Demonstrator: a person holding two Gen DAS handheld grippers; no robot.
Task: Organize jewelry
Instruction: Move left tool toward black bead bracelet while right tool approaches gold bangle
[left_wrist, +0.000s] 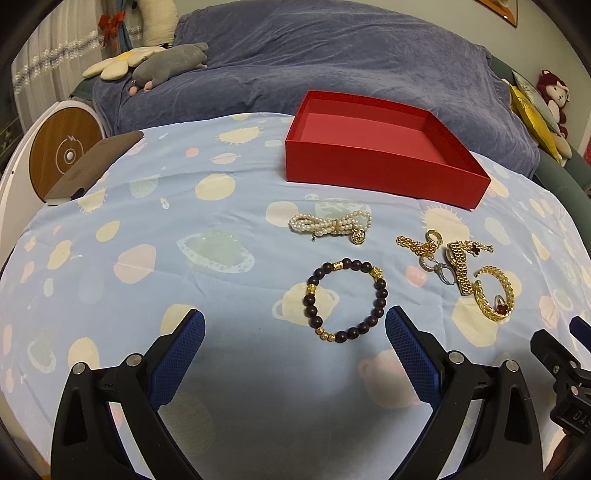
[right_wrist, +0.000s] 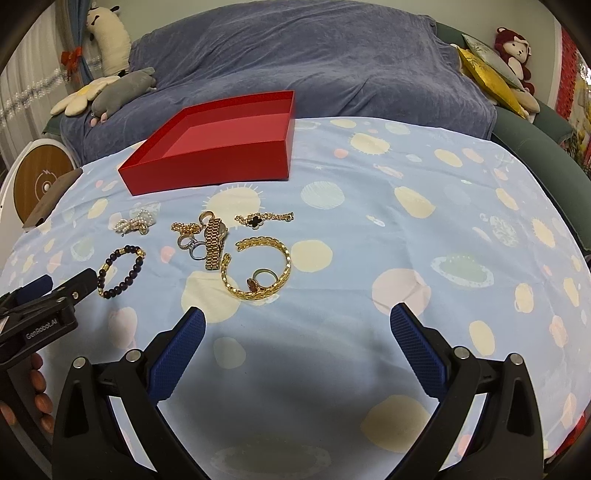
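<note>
Gold clover chain (right_wrist: 264, 218) clear only in right view; both hand-held grippers (left_wrist: 295, 328) (right_wrist: 297, 326) apart.

Each tool is black, with two forked arms that carry blue cross-hatched pads and round silver screws at the joints. The left tool (left_wrist: 295, 325) bears white "GenRobot.AI" lettering on its side; the right tool (right_wrist: 297, 325) looks alike.
</note>
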